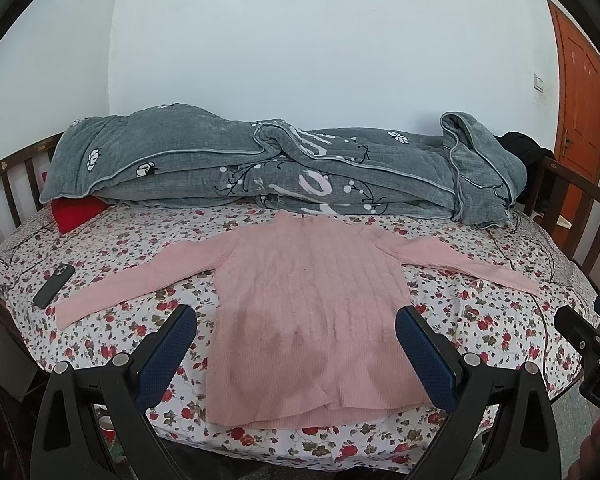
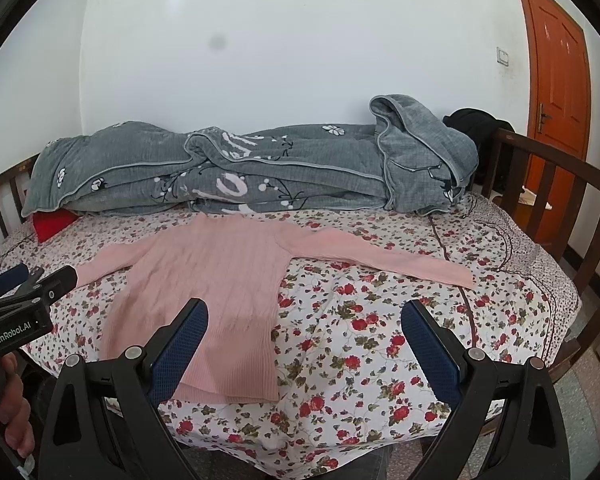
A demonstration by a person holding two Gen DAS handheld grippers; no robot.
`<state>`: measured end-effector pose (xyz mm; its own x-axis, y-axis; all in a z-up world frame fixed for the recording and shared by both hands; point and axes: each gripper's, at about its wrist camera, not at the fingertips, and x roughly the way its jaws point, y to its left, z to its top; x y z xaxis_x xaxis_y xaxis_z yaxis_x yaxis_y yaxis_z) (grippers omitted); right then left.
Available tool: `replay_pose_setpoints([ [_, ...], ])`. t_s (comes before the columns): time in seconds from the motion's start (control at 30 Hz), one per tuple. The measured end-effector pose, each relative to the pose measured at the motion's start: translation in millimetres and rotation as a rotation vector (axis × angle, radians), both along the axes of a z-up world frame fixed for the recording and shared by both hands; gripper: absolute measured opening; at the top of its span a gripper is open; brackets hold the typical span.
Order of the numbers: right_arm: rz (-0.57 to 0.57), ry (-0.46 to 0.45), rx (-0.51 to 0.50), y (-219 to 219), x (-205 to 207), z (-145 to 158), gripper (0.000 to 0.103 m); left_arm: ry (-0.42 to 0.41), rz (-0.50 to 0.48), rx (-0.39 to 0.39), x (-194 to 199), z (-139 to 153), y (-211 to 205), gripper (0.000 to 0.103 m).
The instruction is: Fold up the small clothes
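- Lying flat on the floral bed sheet, the pink sweater has its hem toward the near edge of the bed, its collar toward the grey quilt, and both sleeves stretched out sideways.
- The sweater's body runs away from the tools, while the sleeves form a long line across the bed, at right angles to the way both tools point.
- The left tool hovers apart from the cloth with its jaws spread wide and nothing between them; the sweater's lower body sits straight ahead in the gap.
- The right tool is likewise wide open and empty, but it faces mostly bare sheet, with the sweater's side edge ahead of its left finger.
- The right sleeve lies ahead of the right tool; the left sleeve lies ahead and left of the left tool.
- Judging by this layout, each tool is nearer its own side's sleeve, so folding sleeves inward looks like the natural opening.
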<state>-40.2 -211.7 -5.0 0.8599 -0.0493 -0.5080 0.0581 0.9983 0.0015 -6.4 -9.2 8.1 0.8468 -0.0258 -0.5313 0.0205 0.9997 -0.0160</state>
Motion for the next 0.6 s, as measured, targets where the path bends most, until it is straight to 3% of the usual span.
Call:
replay_pose_setpoints([
  [0.4, 0.023, -0.005, 0.016, 2, 3, -4, 0.096, -0.020, -0.004, -0.006, 6, -11, 14, 0.101],
  [0.6, 0.047, 0.025, 0.048, 5, 19, -24, 0.096, 0.026, 0.014, -0.009, 25, -48, 38, 0.101],
])
